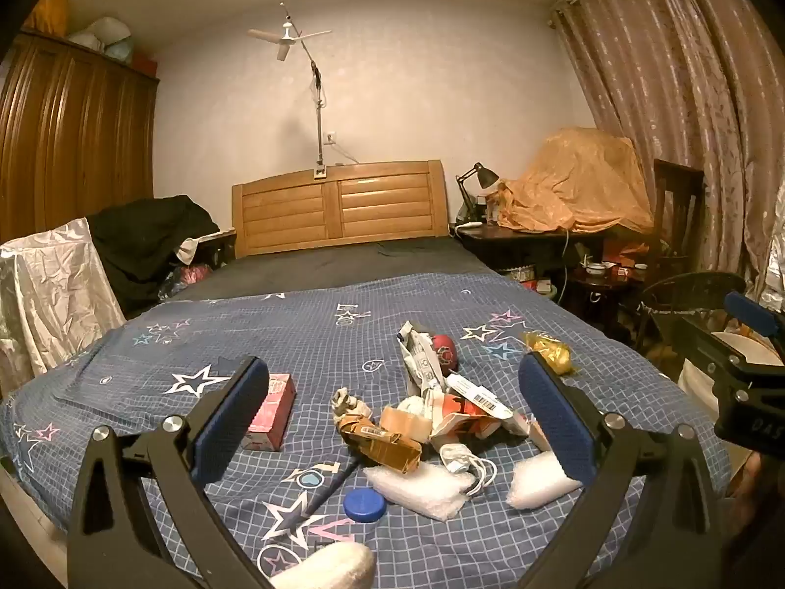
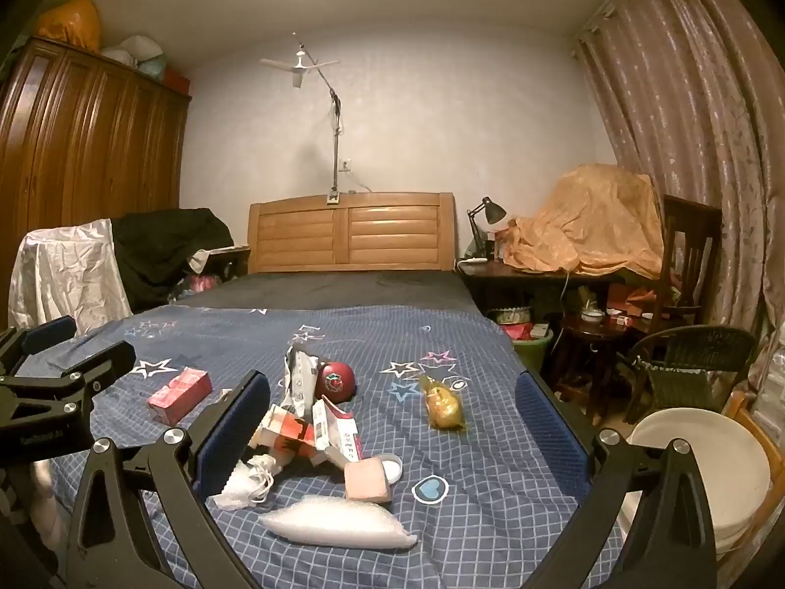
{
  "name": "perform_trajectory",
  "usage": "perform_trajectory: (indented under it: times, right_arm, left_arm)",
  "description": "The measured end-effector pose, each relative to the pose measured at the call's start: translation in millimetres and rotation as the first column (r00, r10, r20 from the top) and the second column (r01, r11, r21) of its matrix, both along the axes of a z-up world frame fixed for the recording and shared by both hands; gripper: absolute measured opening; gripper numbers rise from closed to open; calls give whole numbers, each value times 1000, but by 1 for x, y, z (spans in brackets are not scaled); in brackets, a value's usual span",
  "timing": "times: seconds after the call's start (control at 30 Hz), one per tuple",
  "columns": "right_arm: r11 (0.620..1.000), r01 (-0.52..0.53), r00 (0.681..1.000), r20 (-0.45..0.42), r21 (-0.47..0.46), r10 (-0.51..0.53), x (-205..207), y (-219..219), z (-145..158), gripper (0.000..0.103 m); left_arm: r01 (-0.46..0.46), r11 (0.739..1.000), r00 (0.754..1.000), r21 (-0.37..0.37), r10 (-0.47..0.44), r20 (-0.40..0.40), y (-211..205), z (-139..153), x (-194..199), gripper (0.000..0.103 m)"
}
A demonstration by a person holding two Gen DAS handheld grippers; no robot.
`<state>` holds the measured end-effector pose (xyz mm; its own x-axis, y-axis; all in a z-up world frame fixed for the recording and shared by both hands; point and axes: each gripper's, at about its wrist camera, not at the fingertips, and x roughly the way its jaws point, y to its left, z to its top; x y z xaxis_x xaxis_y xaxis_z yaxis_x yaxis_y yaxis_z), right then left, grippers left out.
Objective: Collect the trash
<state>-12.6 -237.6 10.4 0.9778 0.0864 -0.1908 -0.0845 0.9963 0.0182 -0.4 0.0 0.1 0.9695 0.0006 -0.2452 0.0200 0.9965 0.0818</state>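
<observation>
Trash lies scattered on the blue star-patterned bedspread [image 1: 304, 338]. A pile of crumpled cardboard and labelled paper [image 1: 427, 417] sits ahead of my left gripper [image 1: 392, 417], which is open and empty above it. Near it lie a pink carton [image 1: 272, 412], a blue cap [image 1: 364, 504], bubble wrap [image 1: 417, 488], a red ball-shaped wrapper [image 1: 444, 351] and a gold wrapper [image 1: 549, 351]. My right gripper [image 2: 392, 432] is open and empty over the bed, above the paper pile [image 2: 304, 422], a pink block [image 2: 367, 481], bubble wrap [image 2: 338, 522] and the gold wrapper [image 2: 444, 405].
A white bin [image 2: 706, 471] stands at the bed's right side by a wicker chair [image 2: 687, 368]. A headboard [image 1: 338, 206], a dark wardrobe [image 1: 64, 137], a cluttered desk [image 1: 539, 235] and curtains [image 1: 687, 98] surround the bed. A white sock-like thing [image 1: 326, 567] lies at the bottom edge.
</observation>
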Motion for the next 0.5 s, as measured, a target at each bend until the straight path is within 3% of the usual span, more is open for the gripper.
perform_trajectory:
  times: [0.5]
  right_arm:
    - [1000, 1, 1000, -7, -3, -1, 0, 1, -2, 100]
  left_arm:
    - [6, 1000, 1000, 3, -6, -5, 0, 0, 0, 98]
